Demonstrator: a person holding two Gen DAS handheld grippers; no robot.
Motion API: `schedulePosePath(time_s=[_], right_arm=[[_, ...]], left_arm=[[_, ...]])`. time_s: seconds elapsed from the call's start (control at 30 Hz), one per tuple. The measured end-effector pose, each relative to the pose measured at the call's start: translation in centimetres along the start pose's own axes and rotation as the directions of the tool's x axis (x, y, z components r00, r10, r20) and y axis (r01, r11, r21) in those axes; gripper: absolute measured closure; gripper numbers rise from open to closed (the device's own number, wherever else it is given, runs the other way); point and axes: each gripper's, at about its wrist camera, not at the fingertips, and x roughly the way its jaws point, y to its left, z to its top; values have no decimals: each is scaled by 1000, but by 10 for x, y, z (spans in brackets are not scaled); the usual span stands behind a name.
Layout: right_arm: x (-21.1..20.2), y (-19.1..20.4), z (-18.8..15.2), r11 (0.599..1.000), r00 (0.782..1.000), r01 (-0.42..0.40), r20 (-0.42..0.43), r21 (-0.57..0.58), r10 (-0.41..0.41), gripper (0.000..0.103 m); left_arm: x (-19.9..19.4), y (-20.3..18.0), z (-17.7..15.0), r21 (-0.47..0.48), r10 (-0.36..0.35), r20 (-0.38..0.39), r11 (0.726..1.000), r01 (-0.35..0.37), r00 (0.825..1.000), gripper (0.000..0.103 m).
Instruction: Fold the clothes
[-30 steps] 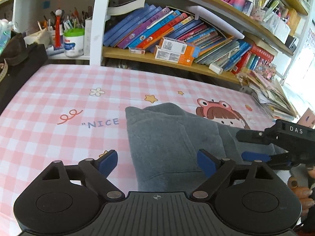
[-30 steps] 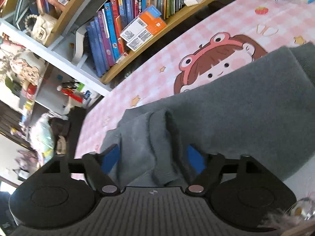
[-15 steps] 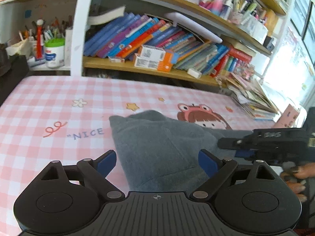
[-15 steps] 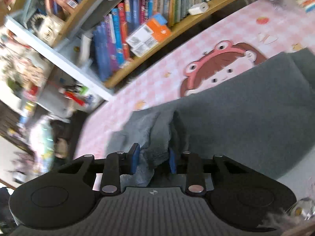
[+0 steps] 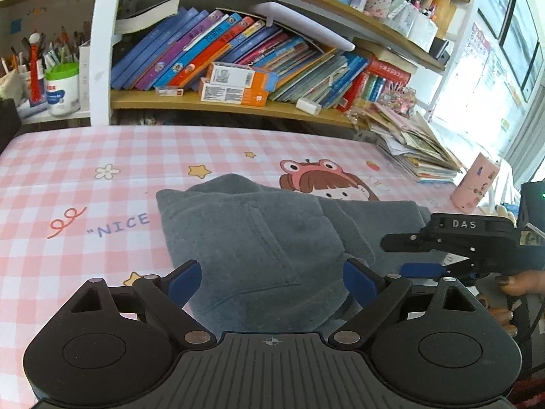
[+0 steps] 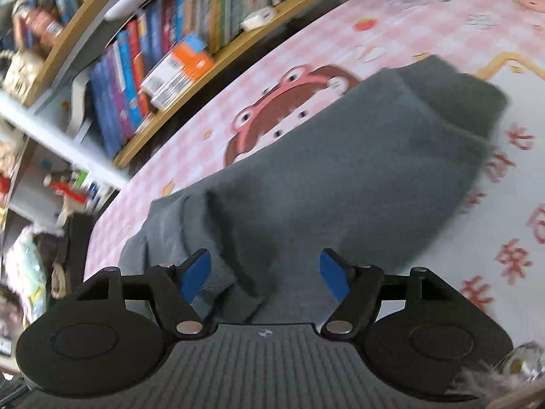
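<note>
- The right gripper (image 6: 264,272) is opening its jaws; a raised fold of the grey garment (image 6: 340,177) sits between the blue pads (image 6: 196,272), which no longer press it.
- The left gripper (image 5: 270,281) stands wide and holds nothing, hovering over the garment's near edge at the lower middle of its frame.
- The garment lies on the pink checked cloth (image 5: 85,177), its long axis running from lower left to upper right in the right wrist view.
- Judged from both views, the right gripper is nearer the loose fold, so the next pinch probably falls to it.
</note>
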Motion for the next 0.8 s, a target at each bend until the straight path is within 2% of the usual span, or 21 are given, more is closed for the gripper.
schedulePosePath(time_s=[0.13,0.2,0.3,0.4,0.47,0.63,0.8], right_arm=[[-14,-12,-1,998,997,46,58,36,-48,32],[-22,-19,0,995,990,80,113,66,-87,32],[-40,-37,1,983,967,103,217,149,-135,34],[-52,-59,4,960,941,123,280,250,-193,44],[-55,-71,7,948,934,136,280,289,-220,55],[-52,-95,18,932,939,152,246,328,-239,59],[-42,-102,30,945,956,136,210,296,-203,62]], left_arm=[[7,-8,1,20,-18,-23,1000,18,1000,11],[10,-13,1,32,-27,-31,999,28,999,11],[13,-19,1,46,-36,-35,998,37,999,10],[13,-24,2,39,-51,-19,998,51,999,10],[14,-26,2,30,-52,1,998,52,999,10],[20,-38,4,17,-28,24,999,28,999,10],[27,-50,3,9,2,6,1000,-2,1000,9]])
